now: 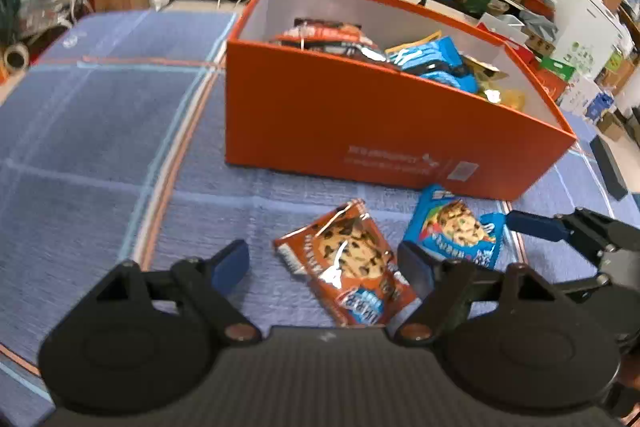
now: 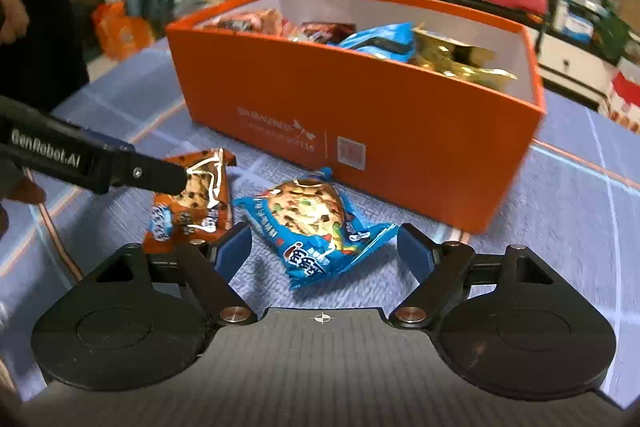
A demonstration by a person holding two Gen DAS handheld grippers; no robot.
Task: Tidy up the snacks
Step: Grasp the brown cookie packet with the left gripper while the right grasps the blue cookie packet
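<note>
Snacks, a blue cookie packet [image 2: 316, 227] lies between the wide-spread fingers of the released right hand-held gripper [image 2: 324, 247].

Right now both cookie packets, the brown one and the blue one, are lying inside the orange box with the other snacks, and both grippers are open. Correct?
Not quite. The brown cookie packet and the blue cookie packet lie on the tablecloth in front of the orange box, not inside it; the right wrist view shows this. The left gripper and the right gripper are indeed open.
</note>
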